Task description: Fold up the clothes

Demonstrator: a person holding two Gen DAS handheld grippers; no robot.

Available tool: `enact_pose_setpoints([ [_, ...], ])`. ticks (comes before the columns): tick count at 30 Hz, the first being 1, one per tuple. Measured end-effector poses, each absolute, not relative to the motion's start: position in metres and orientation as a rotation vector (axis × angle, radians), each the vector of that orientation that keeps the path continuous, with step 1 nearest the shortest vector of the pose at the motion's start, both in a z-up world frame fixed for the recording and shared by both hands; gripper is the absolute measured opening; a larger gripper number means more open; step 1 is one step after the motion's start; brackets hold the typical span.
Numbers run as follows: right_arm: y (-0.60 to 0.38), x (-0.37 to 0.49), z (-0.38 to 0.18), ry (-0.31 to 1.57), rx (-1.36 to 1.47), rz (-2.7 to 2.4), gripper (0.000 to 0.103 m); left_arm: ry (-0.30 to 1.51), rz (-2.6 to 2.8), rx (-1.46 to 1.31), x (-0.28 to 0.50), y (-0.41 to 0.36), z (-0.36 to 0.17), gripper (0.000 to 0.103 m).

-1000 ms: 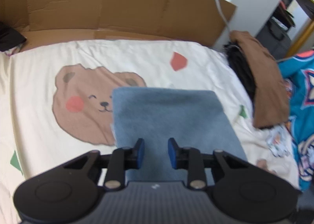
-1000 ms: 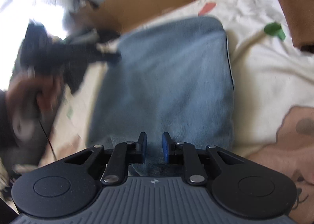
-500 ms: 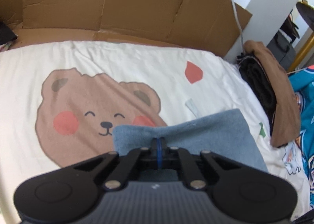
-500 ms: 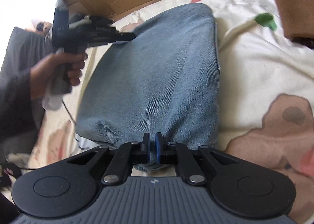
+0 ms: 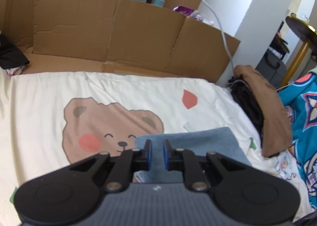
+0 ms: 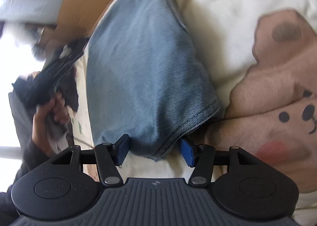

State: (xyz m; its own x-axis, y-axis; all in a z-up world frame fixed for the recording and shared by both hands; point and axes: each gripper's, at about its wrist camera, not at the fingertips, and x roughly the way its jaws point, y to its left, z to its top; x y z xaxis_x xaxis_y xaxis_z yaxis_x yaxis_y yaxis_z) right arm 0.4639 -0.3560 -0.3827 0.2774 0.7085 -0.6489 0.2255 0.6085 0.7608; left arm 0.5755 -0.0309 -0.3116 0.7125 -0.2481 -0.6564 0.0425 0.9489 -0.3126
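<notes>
A blue denim garment (image 5: 200, 140) lies folded on a cream bedsheet with a bear print (image 5: 111, 125). My left gripper (image 5: 157, 154) hovers at the garment's near edge, open by a narrow gap through which the denim shows. In the right wrist view the same garment (image 6: 142, 63) runs away from my right gripper (image 6: 155, 151). That gripper is wide open, with the garment's bunched near corner lying between its blue pads (image 6: 187, 152). A hand holds the left gripper (image 6: 57, 67) at the garment's left side, blurred.
A cardboard wall (image 5: 118, 28) borders the far side of the bed. A stack of folded brown and black clothes (image 5: 267, 111) sits at the right, beside teal patterned fabric (image 5: 303, 119). A white cable (image 5: 218, 24) hangs down the pillar. A dark item (image 5: 10, 55) lies far left.
Half a second ago both grippers were shut on the denim. Both have since opened, the right one wide. The right wrist view has shifted towards the bear print.
</notes>
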Motion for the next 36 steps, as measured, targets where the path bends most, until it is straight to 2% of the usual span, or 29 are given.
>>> enact_pose_setpoints([
  [4,-0.356,0.465,-0.401,1.295,1.003,0.385,0.064,0.770,-0.202,-0.251,0.576,-0.041,-0.315,0.013],
  [5,-0.355,0.465,-0.404,1.297,1.014,0.392,0.061,0.784,-0.200,-0.249,0.579,-0.043,-0.320,0.013],
  [6,-0.354,0.464,-0.406,1.299,1.026,0.399,0.048,0.799,-0.198,-0.247,0.581,-0.045,-0.324,0.012],
  [8,-0.352,0.465,-0.410,1.316,1.028,0.416,0.032,0.826,-0.195,-0.246,0.586,-0.047,-0.334,0.011],
  [11,-0.348,0.465,-0.406,1.319,0.976,0.447,0.026,0.858,-0.174,-0.188,0.591,-0.054,-0.348,0.004],
  [14,-0.345,0.465,-0.399,1.305,0.907,0.472,0.021,0.860,-0.165,-0.168,0.595,-0.055,-0.355,0.002],
  [19,-0.354,0.463,-0.379,1.294,0.838,0.498,0.025,0.869,-0.161,-0.146,0.606,-0.059,-0.356,0.003],
  [22,-0.360,0.462,-0.368,1.287,0.797,0.514,0.035,0.869,-0.164,-0.142,0.606,-0.059,-0.348,0.003],
  [24,-0.364,0.461,-0.360,1.282,0.769,0.524,0.046,0.860,-0.165,-0.190,0.602,-0.051,-0.339,0.003],
  [25,-0.366,0.461,-0.356,1.279,0.755,0.529,0.049,0.859,-0.164,-0.204,0.599,-0.049,-0.335,0.006],
  [27,-0.373,0.459,-0.346,1.269,0.717,0.543,0.052,0.854,-0.147,-0.217,0.591,-0.042,-0.326,0.024],
  [28,-0.375,0.459,-0.342,1.267,0.700,0.548,0.052,0.852,-0.138,-0.222,0.587,-0.038,-0.322,0.041],
  [29,-0.377,0.459,-0.338,1.260,0.686,0.548,0.052,0.851,-0.122,-0.224,0.582,-0.035,-0.318,0.052],
  [36,-0.390,0.464,-0.322,1.205,0.629,0.511,0.053,0.910,-0.117,-0.304,0.543,-0.025,-0.310,0.056],
])
